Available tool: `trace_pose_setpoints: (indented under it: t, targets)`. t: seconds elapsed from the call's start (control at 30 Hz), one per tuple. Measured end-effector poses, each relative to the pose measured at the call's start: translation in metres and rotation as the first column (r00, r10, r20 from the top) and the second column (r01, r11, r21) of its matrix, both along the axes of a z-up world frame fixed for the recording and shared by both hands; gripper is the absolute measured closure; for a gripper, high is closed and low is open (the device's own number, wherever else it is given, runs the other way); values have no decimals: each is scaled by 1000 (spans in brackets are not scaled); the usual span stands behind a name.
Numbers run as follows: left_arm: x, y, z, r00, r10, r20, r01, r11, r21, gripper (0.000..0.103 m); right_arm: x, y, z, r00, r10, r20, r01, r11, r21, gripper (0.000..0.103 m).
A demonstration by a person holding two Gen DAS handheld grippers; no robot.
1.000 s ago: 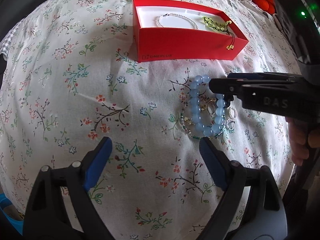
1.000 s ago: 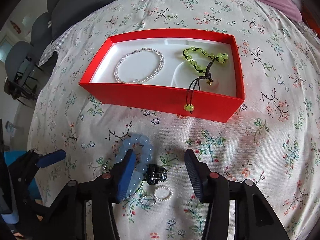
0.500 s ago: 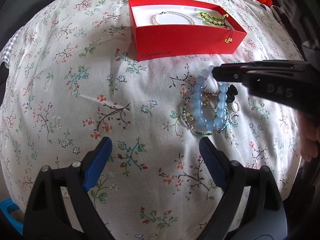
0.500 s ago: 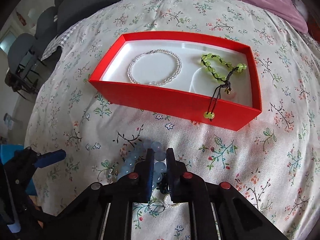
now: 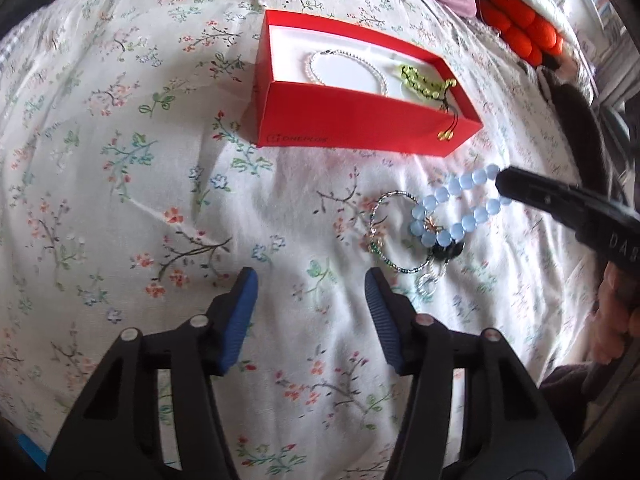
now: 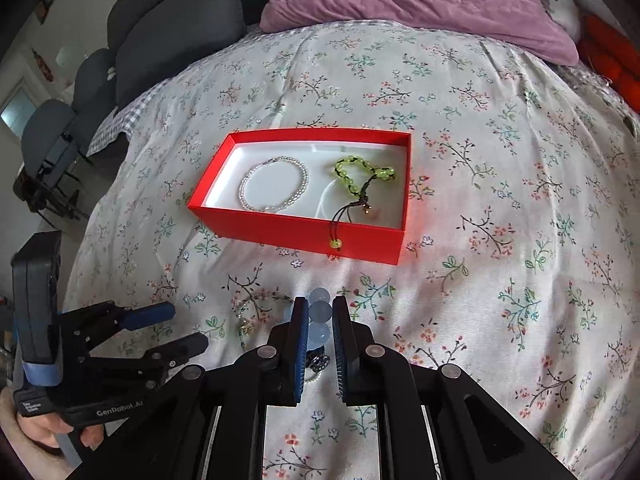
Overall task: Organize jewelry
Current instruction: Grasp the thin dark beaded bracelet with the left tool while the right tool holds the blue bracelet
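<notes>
Right gripper (image 6: 320,320) jaws pinch the blue bracelet (image 5: 460,208), lower centre, lifting it off the bed (image 6: 480,120) towards the red box (image 6: 304,236). Left gripper (image 5: 310,300) jaws, just narrowed, hold nothing.

Right tongs (image 6: 320,320) tilted steeply downward, jaws clamped tight, blue pads (image 6: 300,340) pressing on what sits between them; seen from the left camera as a black beak entering from 3 o'clock. Left tongs (image 5: 310,296) likewise pitched down, jaws just narrowed to about half spread, nothing between them. Left hand (image 6: 44,432) wrapped round the handle at 8 o'clock.
</notes>
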State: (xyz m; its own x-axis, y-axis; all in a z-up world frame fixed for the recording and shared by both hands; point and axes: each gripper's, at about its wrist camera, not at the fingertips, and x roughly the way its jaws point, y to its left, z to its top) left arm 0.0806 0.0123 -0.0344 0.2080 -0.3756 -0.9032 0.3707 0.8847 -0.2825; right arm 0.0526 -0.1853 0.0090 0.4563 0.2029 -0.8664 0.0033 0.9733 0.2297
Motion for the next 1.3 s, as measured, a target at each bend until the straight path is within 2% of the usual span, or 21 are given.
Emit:
trace_pose_setpoints:
  t: [0.1,0.2,0.4,0.53,0.67,0.8,1.0,1.3]
  targets:
    - [5,-4,0,999,25,-36,-27,997,-71,49,-5,-9,9,1000,-11,21,11,1000,15,91]
    - [8,-12,5,1000,23,-14,-24,996,-83,49,-10,-13,18,999,-11,41,10,999,36,91]
    - [16,-40,3,1000,-3,-3,3,998,-55,49,-15,-19,32,996,-23,82,21,1000,23,91]
    - [22,-56,-2,999,-46,20,46,999,5,50,-15,-25,29,997,-35,70,33,999,29,91]
    - [21,-67,-12,997,-76,28,74,994,79,63,-14,-27,24,998,-36,51,35,999,31,91]
    - [20,-71,-11,996,-90,28,88,992,86,89,-13,-30,19,998,-40,38,39,999,22,91]
    - [18,-81,-8,994,-102,45,98,991,88,98,-12,-35,13,998,-52,20,52,998,19,91]
    - [3,-78,20,986,-127,106,124,992,39,99,-14,-36,17,998,-60,28,59,998,21,91]
